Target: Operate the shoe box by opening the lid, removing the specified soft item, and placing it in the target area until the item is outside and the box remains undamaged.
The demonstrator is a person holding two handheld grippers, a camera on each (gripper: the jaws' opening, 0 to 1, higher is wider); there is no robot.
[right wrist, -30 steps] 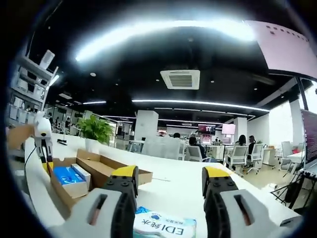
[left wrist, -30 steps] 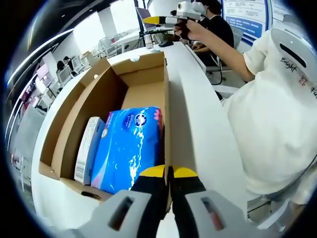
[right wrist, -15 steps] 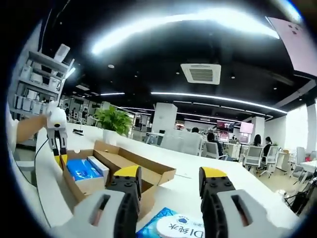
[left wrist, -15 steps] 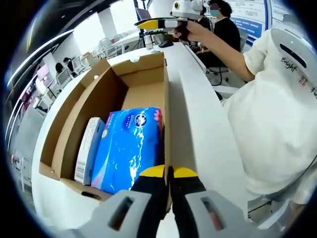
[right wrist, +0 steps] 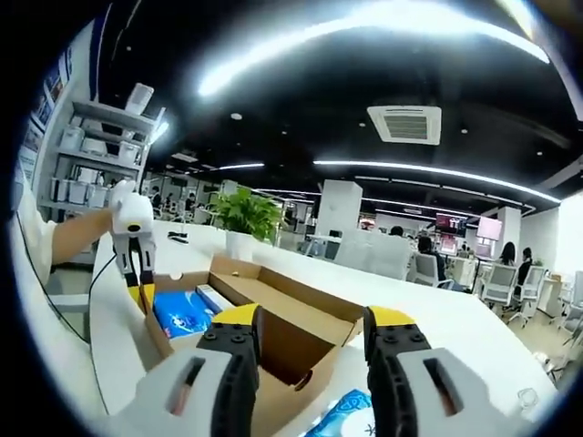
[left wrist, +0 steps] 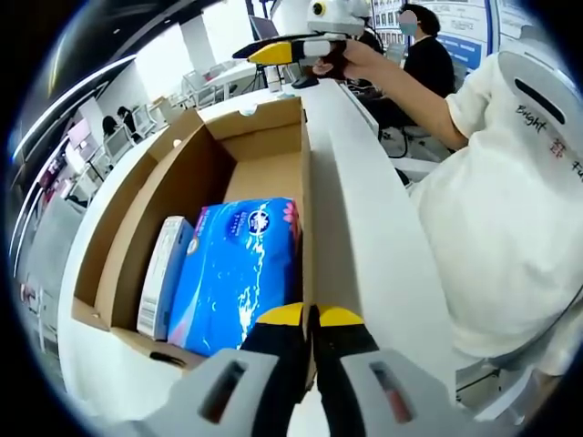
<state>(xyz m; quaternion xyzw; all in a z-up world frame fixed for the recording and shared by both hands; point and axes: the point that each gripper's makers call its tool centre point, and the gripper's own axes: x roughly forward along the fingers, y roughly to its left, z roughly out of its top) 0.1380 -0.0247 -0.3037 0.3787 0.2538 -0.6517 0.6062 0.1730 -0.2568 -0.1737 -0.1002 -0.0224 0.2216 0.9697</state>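
Shoe box (left wrist: 273,155) sits open on the white table (left wrist: 364,228) in the left gripper view, a blue soft pack (left wrist: 237,269) inside beside a slim white carton (left wrist: 162,273). Left gripper (left wrist: 310,316) pinches the box's near wall — jaws pressed together.

Right gripper view: right gripper (right wrist: 311,319) hovers spread and empty above the box (right wrist: 291,319) — another blue pack (right wrist: 351,414) lies on the table below.
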